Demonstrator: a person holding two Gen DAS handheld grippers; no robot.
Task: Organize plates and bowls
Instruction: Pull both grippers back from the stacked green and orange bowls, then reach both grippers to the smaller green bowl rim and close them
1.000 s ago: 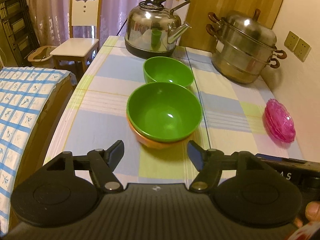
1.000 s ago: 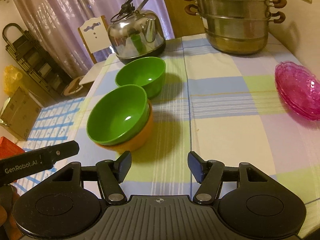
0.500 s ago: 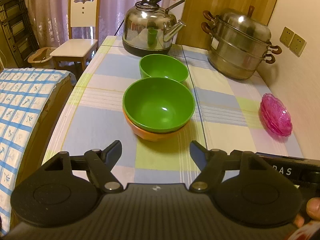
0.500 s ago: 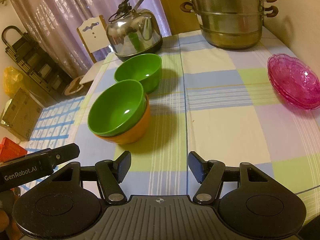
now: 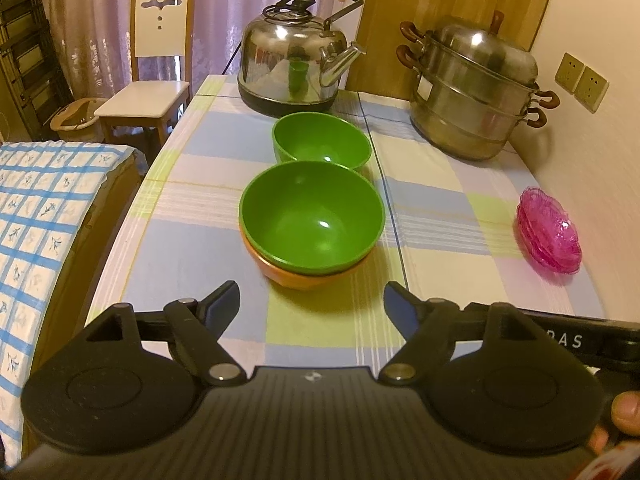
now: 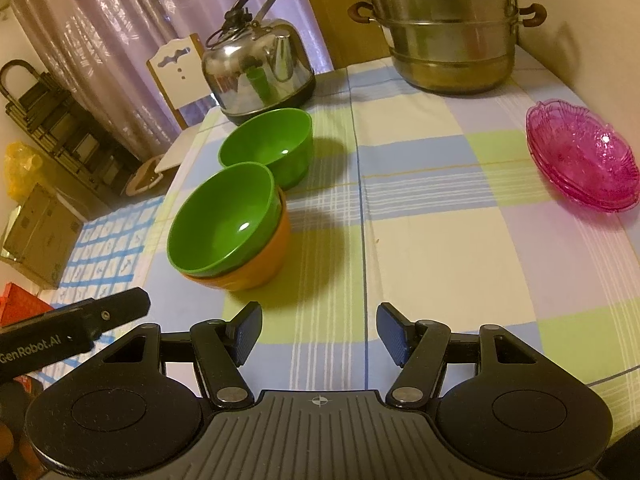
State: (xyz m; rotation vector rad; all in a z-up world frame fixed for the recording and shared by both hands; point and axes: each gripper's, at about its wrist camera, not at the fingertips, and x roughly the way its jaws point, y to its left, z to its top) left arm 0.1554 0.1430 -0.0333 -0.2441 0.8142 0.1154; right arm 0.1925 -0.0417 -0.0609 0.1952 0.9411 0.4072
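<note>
Ahead of the left gripper (image 5: 312,304), one bowl (image 5: 312,216) sits nested in another bowl (image 5: 292,276). A third bowl (image 5: 322,142) stands behind them, the kettle (image 5: 296,68) beyond it. The stacked dishes (image 5: 548,234) lie far right, the steamer pot (image 5: 472,92) behind them.

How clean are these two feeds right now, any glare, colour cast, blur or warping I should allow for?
Left wrist view: warm yellow cast; fisheye bends the table edge; bright glints on the kettle and steamer pot. Right wrist view: same cast, small highlight in the nested green bowl, soft shadows right of the bowls, pink glass dishes sharp, wall corners smeared.

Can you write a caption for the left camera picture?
Open left gripper faces green bowl nested in orange bowl.
</note>
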